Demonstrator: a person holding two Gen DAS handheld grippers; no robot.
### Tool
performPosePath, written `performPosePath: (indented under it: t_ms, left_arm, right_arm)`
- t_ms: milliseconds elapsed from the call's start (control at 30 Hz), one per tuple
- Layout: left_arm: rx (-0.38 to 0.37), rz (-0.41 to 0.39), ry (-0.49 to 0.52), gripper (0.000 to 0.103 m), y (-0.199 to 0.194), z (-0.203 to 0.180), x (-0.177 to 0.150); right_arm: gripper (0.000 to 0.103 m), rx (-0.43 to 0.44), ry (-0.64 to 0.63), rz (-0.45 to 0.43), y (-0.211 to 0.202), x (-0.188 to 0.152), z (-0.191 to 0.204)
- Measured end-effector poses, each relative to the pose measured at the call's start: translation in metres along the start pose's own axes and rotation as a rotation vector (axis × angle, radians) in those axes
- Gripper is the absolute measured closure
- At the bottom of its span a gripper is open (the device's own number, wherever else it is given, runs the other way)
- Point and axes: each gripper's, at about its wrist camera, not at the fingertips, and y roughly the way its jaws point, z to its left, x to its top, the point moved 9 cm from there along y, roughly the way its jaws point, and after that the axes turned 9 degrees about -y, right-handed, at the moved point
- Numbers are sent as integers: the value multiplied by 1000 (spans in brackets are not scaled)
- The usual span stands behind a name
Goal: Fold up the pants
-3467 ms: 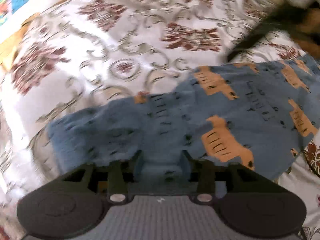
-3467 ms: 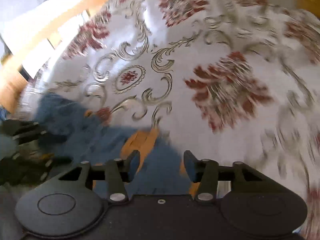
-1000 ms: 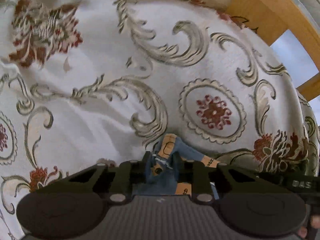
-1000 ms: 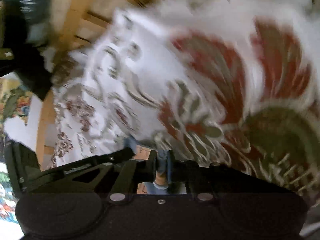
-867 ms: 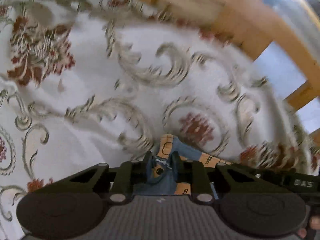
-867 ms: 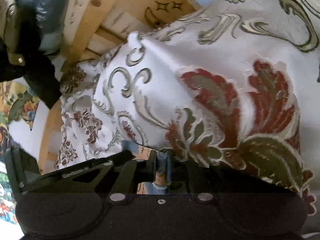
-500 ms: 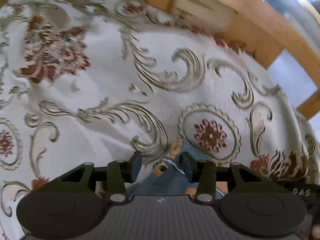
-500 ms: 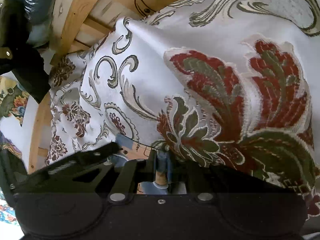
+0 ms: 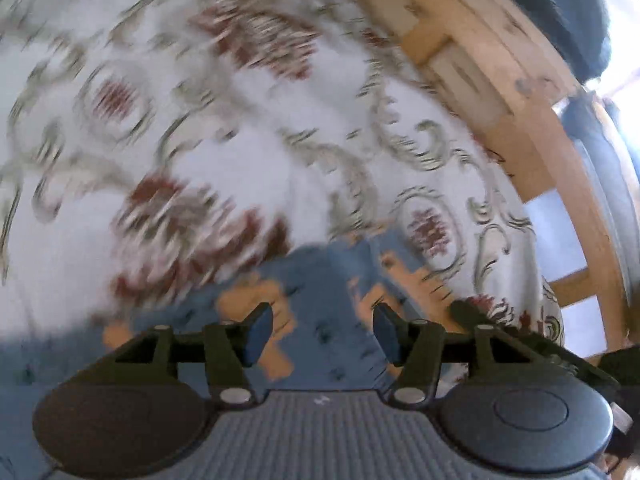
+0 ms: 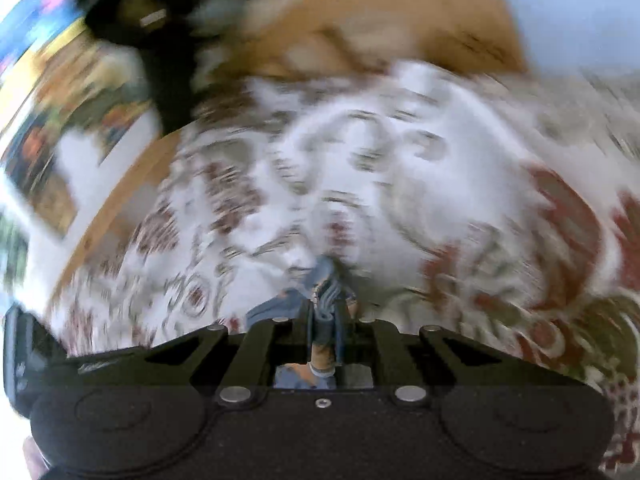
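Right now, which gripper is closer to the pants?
Right. The right gripper is clamped on a bunch of the pants; the left gripper is open, with that cloth just beyond it.

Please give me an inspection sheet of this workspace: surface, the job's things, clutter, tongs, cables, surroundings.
Surface: bedspread, white with red flowers and grey scrolls; blurred by motion.
Job's things: pants, blue with orange shapes, lying on the bedspread.
Clutter: nothing seen.
Tongs: left tongs open above the pants, nothing between them; right tongs shut on a bunched pants edge.
Cables: nothing seen.
Surroundings: wooden frame past the bedspread's edge; colourful mat, blurred.
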Motion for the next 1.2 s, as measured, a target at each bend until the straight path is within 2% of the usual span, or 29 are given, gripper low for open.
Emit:
performPosePath:
  t_ms: [67,133,233,367,600,767,867,967,1033,1100,1200]
  left_arm:
    - [-39,4,-91,41,-6,18,-8]
    - [-93,-6,-146,36,-17,31,-13]
    - [-165,-36,-167,21,-40,40,-13]
    - [-244,-36,-171,17,-61,40,-8]
    - [-342,37,-196,13,-52,36,-12]
    - [-299,40,-201,15,-40,42,-13]
    - [-257,24,-203,24,-39,48,-13]
    - [-212,12,-212,47,-39,55,-12]
    - [-186,4,-216,72,-41,60,-12]
    - [-173,-10,-218,82,-46,63,-13]
    - [-195,-40,-218,87,-57,67,-15]
  right_arm:
    - [92,12,-161,-35,-4,0,26]
    - [93,23,-330,-68,-8,-5,54]
    - [93,32,-569,-100,-11,-22,94]
    - [93,52,-801,-100,-10,-51,132]
    - [93,94,-1040,-83,-5,-89,167]
    - [93,110,-1148,-64,-3,-109,178]
    - [93,118,-1193,-53,-2,-118,182]
    - [93,102,-1247,-57,-3,-127,185]
    - [93,74,-1286,-78,-6,-131,187]
    - [93,38,-1327,-105,-8,-135,190]
    - [93,11,-1344,-106,-12,-146,196]
